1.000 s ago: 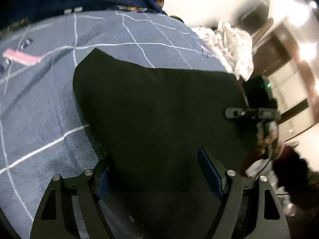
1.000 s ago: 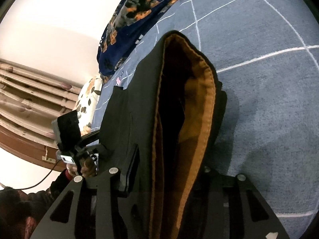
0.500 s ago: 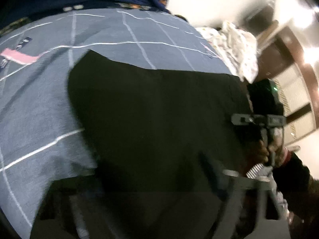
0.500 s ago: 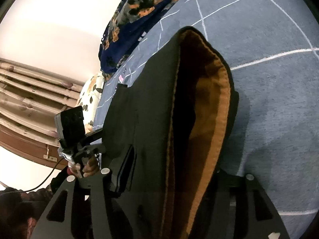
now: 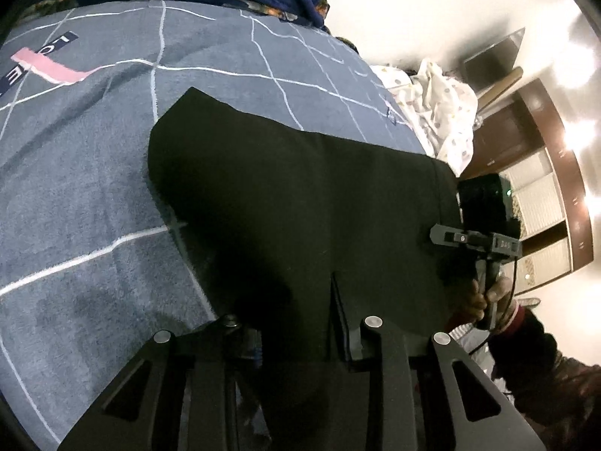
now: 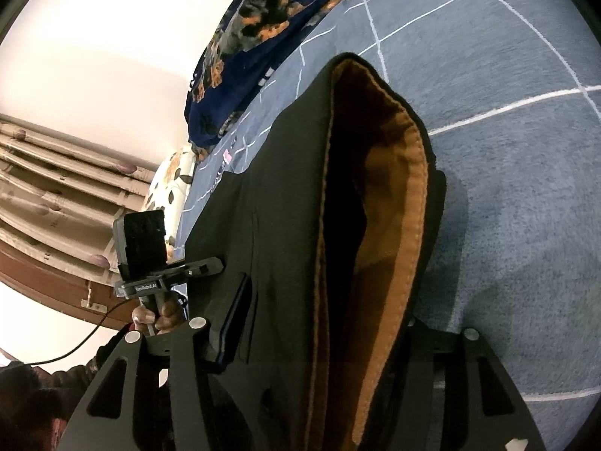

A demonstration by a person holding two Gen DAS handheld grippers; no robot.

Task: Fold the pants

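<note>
Black pants (image 5: 300, 203) with an orange-brown lining (image 6: 390, 203) lie on a grey-blue grid-pattern bedspread (image 5: 82, 195). My left gripper (image 5: 293, 323) is shut on the near edge of the pants, the cloth running between its fingers. My right gripper (image 6: 319, 334) is shut on the waistband end, which gapes open and shows the lining. Each view shows the other gripper (image 5: 477, 240) (image 6: 161, 278) in a hand at the far side of the pants.
A dark blue floral blanket (image 6: 270, 34) lies at the bed's far edge. A white patterned cloth (image 5: 439, 112) and a spotted pillow (image 6: 172, 188) lie past the bed. A pink stripe (image 5: 49, 67) marks the bedspread.
My left gripper's fingers have closed from wide apart onto the pants edge. The pants have shifted slightly in both views; the right gripper keeps its hold.
</note>
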